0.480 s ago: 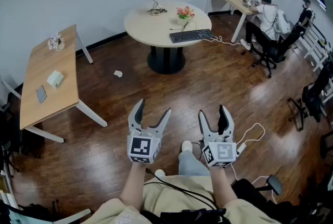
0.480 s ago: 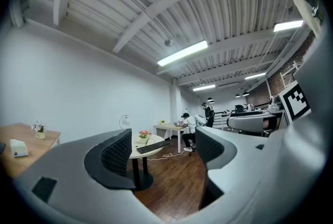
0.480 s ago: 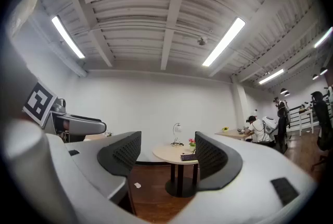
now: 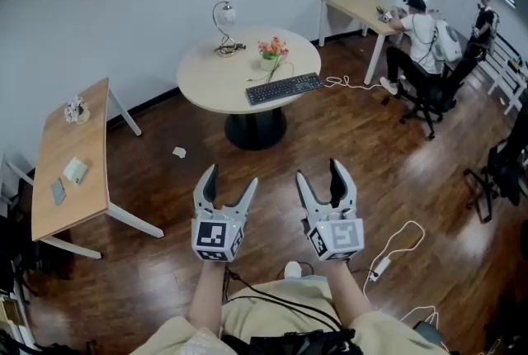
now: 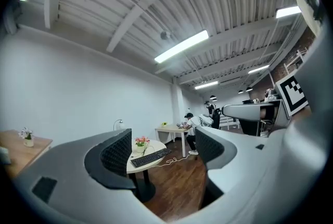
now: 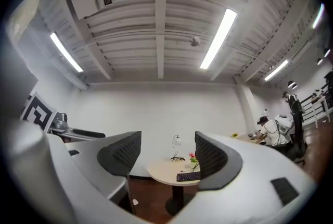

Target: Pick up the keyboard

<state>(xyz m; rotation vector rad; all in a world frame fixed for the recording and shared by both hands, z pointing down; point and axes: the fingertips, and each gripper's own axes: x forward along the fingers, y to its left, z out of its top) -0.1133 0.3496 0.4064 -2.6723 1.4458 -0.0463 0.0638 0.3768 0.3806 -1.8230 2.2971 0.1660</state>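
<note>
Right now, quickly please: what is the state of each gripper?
Left gripper: open, holding nothing.
Right gripper: open, holding nothing.

Round table (image 4: 221, 79) and keyboard (image 4: 285, 87) now nearer.

Before me the keyboard (image 4: 284, 88) lies on the round table (image 4: 213, 74), flowerpot (image 4: 270, 58) just behind it (lamp (image 4: 223, 20) farther back), a long desk (image 4: 78, 134) off to my left.
</note>
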